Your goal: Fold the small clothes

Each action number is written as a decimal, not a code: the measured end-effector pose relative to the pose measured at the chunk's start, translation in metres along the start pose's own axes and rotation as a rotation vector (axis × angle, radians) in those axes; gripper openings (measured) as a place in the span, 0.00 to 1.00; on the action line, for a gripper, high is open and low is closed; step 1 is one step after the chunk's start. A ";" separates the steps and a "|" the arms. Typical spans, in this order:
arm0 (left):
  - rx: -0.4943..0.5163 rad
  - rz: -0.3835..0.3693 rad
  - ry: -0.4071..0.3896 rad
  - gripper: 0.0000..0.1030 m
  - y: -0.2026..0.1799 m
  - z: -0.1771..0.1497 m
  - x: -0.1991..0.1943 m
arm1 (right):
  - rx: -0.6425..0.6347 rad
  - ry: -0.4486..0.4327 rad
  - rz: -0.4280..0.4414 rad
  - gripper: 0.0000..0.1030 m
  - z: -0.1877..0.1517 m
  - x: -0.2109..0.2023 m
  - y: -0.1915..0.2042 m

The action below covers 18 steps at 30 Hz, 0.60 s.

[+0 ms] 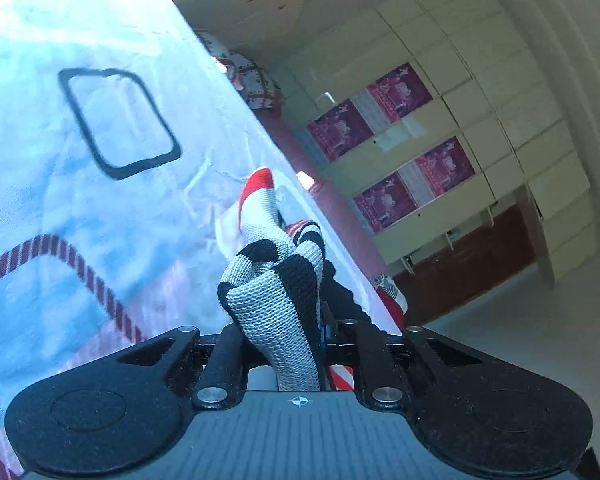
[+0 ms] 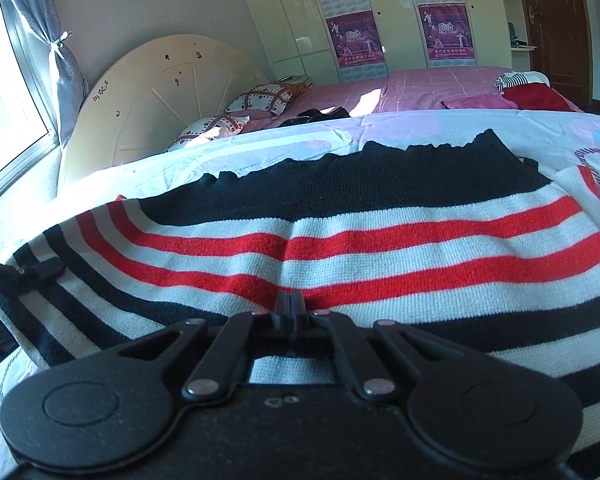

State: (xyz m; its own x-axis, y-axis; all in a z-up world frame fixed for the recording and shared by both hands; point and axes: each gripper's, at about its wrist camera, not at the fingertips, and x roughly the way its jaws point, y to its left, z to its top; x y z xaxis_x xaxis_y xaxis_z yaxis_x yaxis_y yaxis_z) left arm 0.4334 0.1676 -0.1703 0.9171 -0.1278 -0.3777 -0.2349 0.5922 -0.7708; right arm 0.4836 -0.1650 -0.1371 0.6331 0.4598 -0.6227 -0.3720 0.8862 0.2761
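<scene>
Left wrist view, tilted by a rolled wrist: the pale printed sheet [image 1: 100,208] fills the left half, bearing a black rounded-rectangle outline [image 1: 118,122] and a dark red rope-pattern line [image 1: 80,264]. At centre the left gripper [image 1: 300,360] is nearly closed on a bunched fold of the striped knit garment [image 1: 276,292], black and white bands rising from between its jaws, with a red-tipped part of the knit lying on the sheet just beyond. To the right stands a cream wardrobe [image 1: 480,120] carrying purple posters [image 1: 400,92]. Right wrist view, from the left: a window [image 2: 8,80] with a grey tied curtain [image 2: 66,64], then a cream rounded headboard [image 2: 160,104] and patterned pillows [image 2: 260,98] on a pink bedspread [image 2: 420,84]. The left gripper's fingers [image 2: 40,270] appear at the left edge, gripping the garment's side. The garment [image 2: 340,240] lies spread across the sheet in the foreground, black ruffled hem farthest away, then red and white stripes, then black and white stripes nearest. The right gripper [image 2: 290,312] sits at centre bottom, jaws fully together, pinching a small ridge of the knit at the boundary of the red and black stripes. Farther right, a heap of red, pink and striped clothes [image 2: 528,92] rests on the bedspread, before a dark wooden door [image 2: 552,20].
</scene>
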 end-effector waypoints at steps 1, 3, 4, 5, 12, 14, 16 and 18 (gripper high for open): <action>0.037 -0.019 0.012 0.14 -0.011 0.003 0.001 | 0.001 -0.001 -0.001 0.00 0.000 0.000 0.000; 0.101 -0.052 0.030 0.14 -0.035 0.007 0.005 | 0.008 0.004 -0.004 0.00 0.001 0.001 0.001; 0.121 -0.072 0.046 0.14 -0.046 0.006 0.009 | 0.023 0.018 -0.002 0.00 0.005 0.000 0.000; 0.143 -0.094 0.074 0.14 -0.059 0.005 0.014 | 0.049 0.032 0.005 0.00 0.009 -0.001 -0.002; 0.374 -0.225 0.197 0.14 -0.156 -0.028 0.041 | 0.228 -0.065 0.080 0.02 0.032 -0.052 -0.046; 0.443 -0.259 0.254 0.14 -0.181 -0.049 0.048 | 0.273 -0.087 0.024 0.02 0.022 -0.071 -0.069; 0.487 -0.297 0.326 0.14 -0.197 -0.074 0.056 | 0.354 -0.105 -0.027 0.03 0.002 -0.092 -0.096; 0.549 -0.308 0.421 0.14 -0.208 -0.106 0.067 | 0.434 -0.126 -0.083 0.07 -0.021 -0.111 -0.121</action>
State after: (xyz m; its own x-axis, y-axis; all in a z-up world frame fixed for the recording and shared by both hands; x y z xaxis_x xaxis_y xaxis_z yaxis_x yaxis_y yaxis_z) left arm 0.5097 -0.0485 -0.0891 0.6887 -0.5795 -0.4357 0.3072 0.7776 -0.5487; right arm 0.4444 -0.3249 -0.1166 0.7365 0.3655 -0.5692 -0.0146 0.8499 0.5268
